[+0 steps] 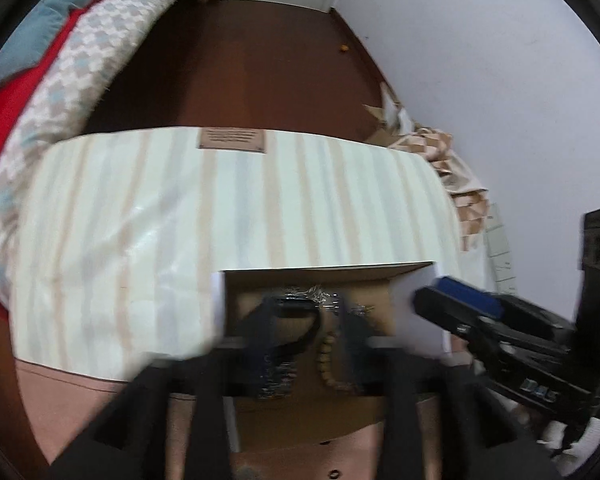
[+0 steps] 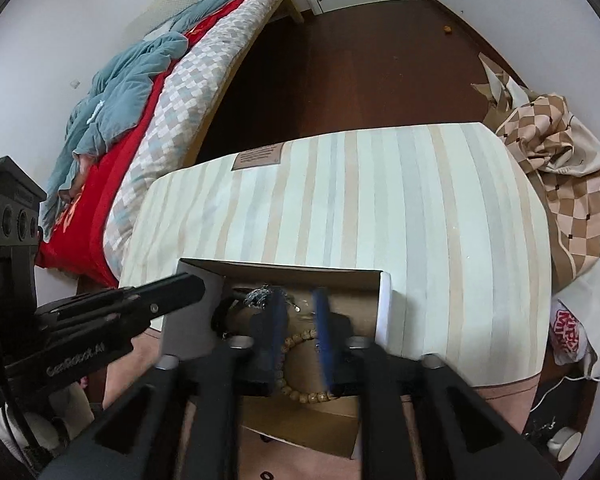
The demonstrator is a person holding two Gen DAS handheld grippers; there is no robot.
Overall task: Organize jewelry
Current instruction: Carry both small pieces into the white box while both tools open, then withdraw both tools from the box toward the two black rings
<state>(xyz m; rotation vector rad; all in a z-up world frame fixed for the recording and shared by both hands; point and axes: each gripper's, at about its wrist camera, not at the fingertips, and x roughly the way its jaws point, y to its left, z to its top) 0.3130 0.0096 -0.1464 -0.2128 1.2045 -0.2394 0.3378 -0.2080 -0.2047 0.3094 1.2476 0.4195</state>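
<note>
**While poking around in the jewelry box**

Though blurry, looks moderately parted on the left gripper (image 1: pixel 308 320), straddling a black band (image 1: pixel 300 344) near tangled silver chains (image 1: pixel 312 293), gripping nothing obvious. Narrow gap on the right gripper (image 2: pixel 300 332), blue pads (image 2: pixel 324 336) over a wooden bead bracelet (image 2: pixel 304 396); can't tell if touching. All inside an open cardboard box (image 2: pixel 300 274) on a glossy pale striped cloth (image 2: pixel 380 200) over a pinkish table (image 2: pixel 500 396). Beyond: dark wood floor (image 2: pixel 340 80), bed (image 2: pixel 180 120) with checked quilt, crumpled checkered fabric (image 2: pixel 560 168).
</note>
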